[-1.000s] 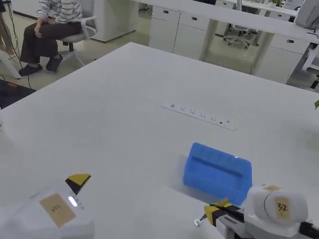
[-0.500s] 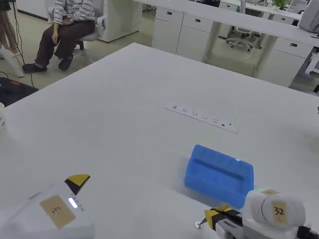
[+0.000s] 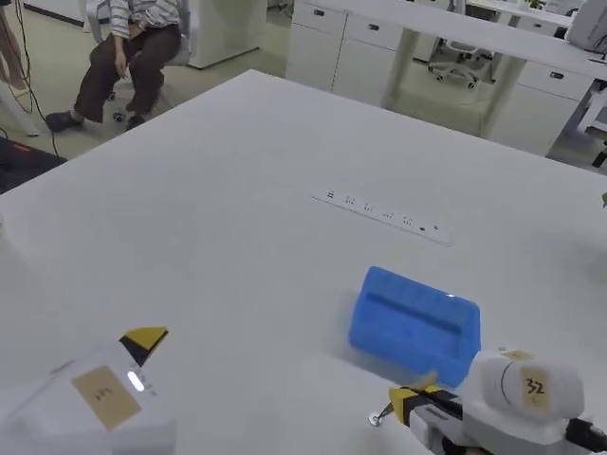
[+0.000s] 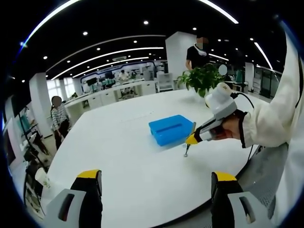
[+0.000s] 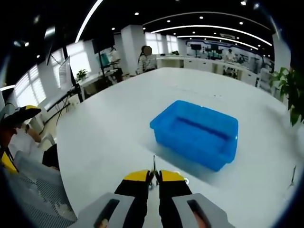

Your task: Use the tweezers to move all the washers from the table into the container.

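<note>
White table [image 3: 218,218] runs across an open office, with a power strip [image 3: 379,216] lying flat near its middle and a person [image 3: 128,43] seated on a chair off the far corner. A blue container [image 3: 414,325] sits open-topped on the near side of the table, just beyond the right gripper [image 5: 153,176]. That gripper's jaws are pressed together on a pair of tweezers [image 5: 153,164]. The thin points of the tweezers stick out forward and slant down to the tabletop just short of the container. At the points lies a small shiny bit [image 3: 376,421], perhaps a washer. It is too small for me to be sure, or to say whether the tweezers have pinched it. The left gripper [image 4: 155,176] is well apart on the other side, near the table's edge, its jaws spread wide with nothing between them. A potted plant [image 4: 202,78] stands past the table's far end.
</note>
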`<control>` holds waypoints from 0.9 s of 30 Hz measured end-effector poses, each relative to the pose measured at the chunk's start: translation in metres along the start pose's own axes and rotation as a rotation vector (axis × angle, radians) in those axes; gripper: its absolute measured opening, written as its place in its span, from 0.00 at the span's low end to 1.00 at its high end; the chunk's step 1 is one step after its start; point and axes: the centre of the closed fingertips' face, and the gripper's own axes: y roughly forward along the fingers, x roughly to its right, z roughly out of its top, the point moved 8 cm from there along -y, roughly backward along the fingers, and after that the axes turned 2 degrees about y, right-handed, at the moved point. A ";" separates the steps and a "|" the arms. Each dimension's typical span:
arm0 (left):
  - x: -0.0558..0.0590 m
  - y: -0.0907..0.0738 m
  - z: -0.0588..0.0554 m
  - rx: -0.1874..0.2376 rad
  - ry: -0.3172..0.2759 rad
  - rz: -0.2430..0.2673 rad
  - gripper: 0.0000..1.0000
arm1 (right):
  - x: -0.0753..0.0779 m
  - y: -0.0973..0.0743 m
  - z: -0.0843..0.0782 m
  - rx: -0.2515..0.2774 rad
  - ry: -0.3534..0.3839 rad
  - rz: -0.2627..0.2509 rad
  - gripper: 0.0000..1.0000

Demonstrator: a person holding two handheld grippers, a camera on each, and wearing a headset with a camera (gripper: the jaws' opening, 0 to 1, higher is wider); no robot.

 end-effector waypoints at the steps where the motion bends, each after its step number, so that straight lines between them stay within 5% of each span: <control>1: 0.000 0.000 0.000 -0.001 0.001 0.000 0.98 | 0.000 0.000 0.000 0.001 -0.002 -0.003 0.04; 27: 0.001 0.002 -0.004 -0.024 -0.008 -0.001 0.97 | -0.004 0.002 0.002 0.004 -0.052 -0.004 0.04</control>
